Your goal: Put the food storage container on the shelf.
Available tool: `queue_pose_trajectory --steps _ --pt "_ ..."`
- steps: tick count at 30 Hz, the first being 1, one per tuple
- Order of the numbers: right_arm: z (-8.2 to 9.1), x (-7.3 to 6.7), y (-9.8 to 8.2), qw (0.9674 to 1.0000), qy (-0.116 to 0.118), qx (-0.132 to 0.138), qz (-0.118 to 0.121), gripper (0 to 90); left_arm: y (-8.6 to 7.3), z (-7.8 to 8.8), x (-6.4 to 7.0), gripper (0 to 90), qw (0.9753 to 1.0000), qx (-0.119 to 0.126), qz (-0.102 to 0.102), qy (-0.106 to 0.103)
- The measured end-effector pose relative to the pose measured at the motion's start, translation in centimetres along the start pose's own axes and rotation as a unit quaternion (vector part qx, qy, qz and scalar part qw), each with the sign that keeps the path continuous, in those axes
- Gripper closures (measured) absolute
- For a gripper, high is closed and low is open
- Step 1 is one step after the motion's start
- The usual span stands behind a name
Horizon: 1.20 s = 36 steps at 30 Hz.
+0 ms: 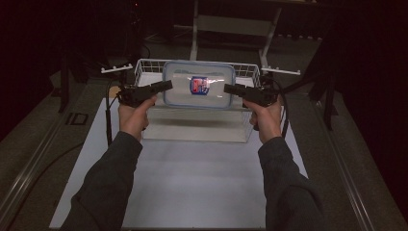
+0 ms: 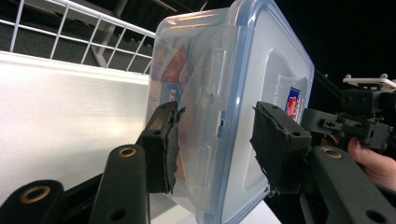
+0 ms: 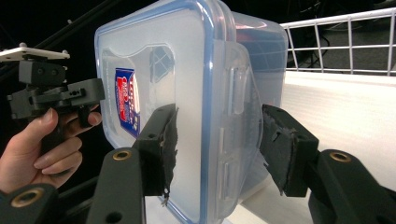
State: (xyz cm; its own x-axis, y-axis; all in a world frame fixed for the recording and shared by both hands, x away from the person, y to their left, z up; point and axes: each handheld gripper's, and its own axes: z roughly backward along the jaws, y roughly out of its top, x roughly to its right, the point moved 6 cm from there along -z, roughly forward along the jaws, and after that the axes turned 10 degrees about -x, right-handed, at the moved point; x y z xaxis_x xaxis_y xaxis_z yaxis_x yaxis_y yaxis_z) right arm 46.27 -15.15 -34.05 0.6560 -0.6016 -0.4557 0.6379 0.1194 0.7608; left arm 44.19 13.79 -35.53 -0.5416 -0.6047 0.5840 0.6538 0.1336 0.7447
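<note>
Container (image 1: 198, 85) with a blue-rimmed lid and a red-and-blue label sits at upper centre of the high view, held in the air above a white wire basket (image 1: 144, 65) at the far end of the white table (image 1: 192, 183). Left gripper (image 1: 166, 86) meets its left edge and right gripper (image 1: 229, 88) its right edge. In the left gripper view the jaws straddle the latch side with a narrow gap at each pad, so I cannot tell whether they press or merely bracket it; the right gripper view reads the same.

The step looks like carrying the container level, judging by the hold. To do it well, both hands should close evenly on the rim, stay at matching height, and move together so the smooth plastic cannot twist or slide out.
</note>
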Motion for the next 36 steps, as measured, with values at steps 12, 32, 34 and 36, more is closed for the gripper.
queue_pose_trajectory --steps 12,32,34,36 --pt "-0.9 0.5 0.1 0.9994 -0.032 -0.012 -0.009 37.3 -0.2 -1.1 -1.0 54.1 0.9987 -0.015 -0.017 0.046" --pt "-0.1 1.6 1.3 0.9955 -0.094 -0.003 0.017 41.6 0.6 -0.5 -0.7 54.7 0.9979 0.025 -0.029 0.051" --pt "0.4 1.3 1.3 0.9944 -0.1 -0.002 0.035 42.6 0.5 -0.1 -0.6 54.4 0.9974 0.02 -0.039 0.056" --pt "0.8 0.9 1.2 0.9922 -0.109 -0.008 0.06 44.0 0.5 0.4 -0.4 53.7 0.9969 0.02 -0.047 0.059"
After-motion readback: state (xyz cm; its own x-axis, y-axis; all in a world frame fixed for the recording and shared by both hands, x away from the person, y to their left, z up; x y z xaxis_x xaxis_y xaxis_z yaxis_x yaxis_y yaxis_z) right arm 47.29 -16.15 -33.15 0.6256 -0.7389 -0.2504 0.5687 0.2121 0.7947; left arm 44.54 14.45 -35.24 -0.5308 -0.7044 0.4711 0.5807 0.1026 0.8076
